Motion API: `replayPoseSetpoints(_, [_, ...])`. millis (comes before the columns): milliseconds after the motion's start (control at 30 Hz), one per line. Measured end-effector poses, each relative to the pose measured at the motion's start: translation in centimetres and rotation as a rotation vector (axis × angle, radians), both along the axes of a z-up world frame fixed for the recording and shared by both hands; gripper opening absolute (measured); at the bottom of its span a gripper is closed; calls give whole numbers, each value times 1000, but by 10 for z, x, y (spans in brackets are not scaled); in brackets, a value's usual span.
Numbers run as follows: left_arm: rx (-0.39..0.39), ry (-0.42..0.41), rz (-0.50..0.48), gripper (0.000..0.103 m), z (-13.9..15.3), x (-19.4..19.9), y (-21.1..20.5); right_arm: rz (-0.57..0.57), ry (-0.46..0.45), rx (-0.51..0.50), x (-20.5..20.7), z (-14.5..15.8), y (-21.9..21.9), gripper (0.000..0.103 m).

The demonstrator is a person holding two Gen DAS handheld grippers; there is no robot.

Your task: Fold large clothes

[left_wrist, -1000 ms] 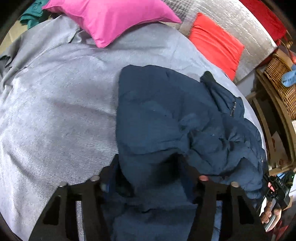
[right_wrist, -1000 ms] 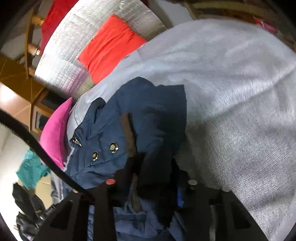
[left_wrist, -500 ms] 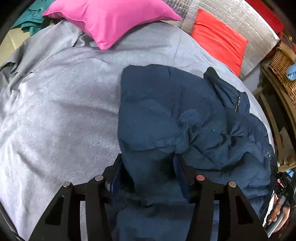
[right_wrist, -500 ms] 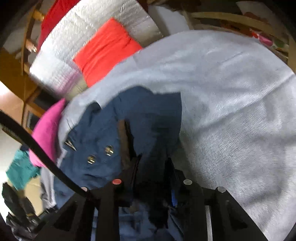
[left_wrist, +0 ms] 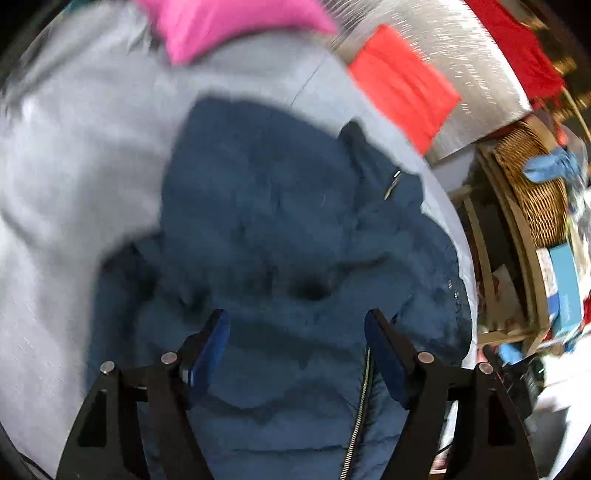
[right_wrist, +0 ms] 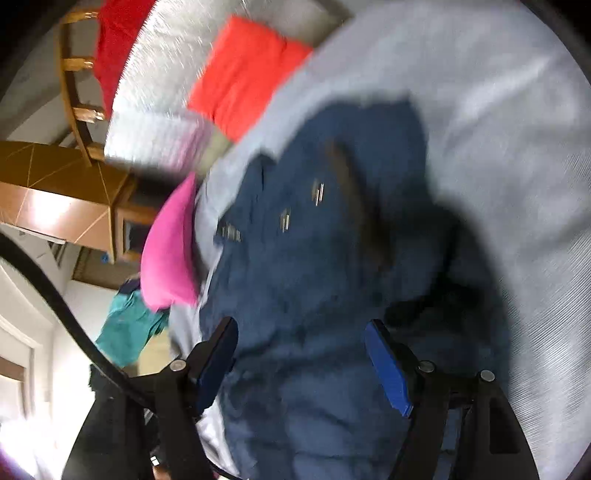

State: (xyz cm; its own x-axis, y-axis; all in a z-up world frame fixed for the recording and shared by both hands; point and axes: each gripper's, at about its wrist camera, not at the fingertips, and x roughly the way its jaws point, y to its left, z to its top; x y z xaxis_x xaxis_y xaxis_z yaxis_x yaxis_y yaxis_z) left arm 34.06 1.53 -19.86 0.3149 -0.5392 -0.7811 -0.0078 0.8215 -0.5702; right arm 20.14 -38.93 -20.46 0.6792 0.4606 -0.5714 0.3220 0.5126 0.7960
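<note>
A navy blue padded jacket (left_wrist: 280, 221) lies bunched on the grey bedspread (left_wrist: 74, 147), its zip running down near the bottom of the left wrist view. My left gripper (left_wrist: 295, 325) is open just above the jacket, holding nothing. In the right wrist view the same jacket (right_wrist: 314, 277) shows its metal snaps and a brown inner strip. My right gripper (right_wrist: 301, 332) is open over the jacket and empty. Both views are blurred by motion.
A pink pillow (left_wrist: 229, 26) and an orange-red cushion (left_wrist: 402, 85) lie at the head of the bed against a silver quilted headboard (left_wrist: 461, 55). A wicker basket (left_wrist: 535, 195) and shelving stand to the right. Teal cloth (right_wrist: 129, 325) lies beyond the bed.
Both grippers have opened and let go of the jacket folds they held. The fabric has dropped onto the pile, and both cameras have shifted quickly.
</note>
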Motion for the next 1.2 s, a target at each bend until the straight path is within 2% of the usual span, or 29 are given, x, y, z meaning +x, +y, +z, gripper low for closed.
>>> replayPoseSetpoints(133, [-115, 97, 48, 76, -24, 6, 4, -3, 57, 94, 12, -27, 12, 75])
replayPoseSetpoints(267, [-235, 124, 155, 76, -39, 14, 20, -70, 38, 165, 24, -38, 8, 75])
replayPoseSetpoints(500, [-403, 121, 301, 73, -55, 20, 41, -192, -28, 200, 39, -42, -6, 74])
replayPoseSetpoints(533, [-396, 120, 312, 65, -57, 21, 41, -199, -30, 199, 39, -41, -7, 72])
replayPoseSetpoints(567, [-376, 121, 317, 59, -59, 23, 41, -213, -30, 189, 39, -41, -8, 63])
replayPoseSetpoints(600, [-355, 121, 321, 46, -60, 22, 42, -222, -26, 170, 41, -40, -8, 56])
replayPoseSetpoints(633, [-338, 118, 326, 42, -60, 22, 40, -225, -16, 136, 42, -40, -9, 40])
replayPoseSetpoints(733, [-308, 93, 325, 33, -55, 21, 32, -222, -10, 80, 46, -39, -7, 29])
replayPoseSetpoints(800, [-282, 60, 308, 27, -46, 21, 25, -218, -29, 20, 44, -27, -5, 24])
replayPoseSetpoints(900, [-274, 23, 281, 25, -38, 22, 18, -227, -89, -96, 38, -3, -1, 21])
replayPoseSetpoints(967, [-243, -2, 256, 25, -32, 21, 11, -235, -113, -137, 33, 7, -1, 21])
replayPoseSetpoints(1033, [-187, 9, 232, 26, -35, 24, 4, -224, -77, -172, 36, 3, -1, 21])
replayPoseSetpoints(1100, [-148, 60, 215, 33, -47, 30, 1, -215, -2, -160, 45, -12, -1, 21])
replayPoseSetpoints(1133, [-164, 83, 220, 33, -52, 31, 2, -203, 28, -130, 48, -21, -3, 21])
replayPoseSetpoints(1200, [-194, 113, 221, 35, -50, 33, 7, -190, 34, -98, 48, -19, -8, 23])
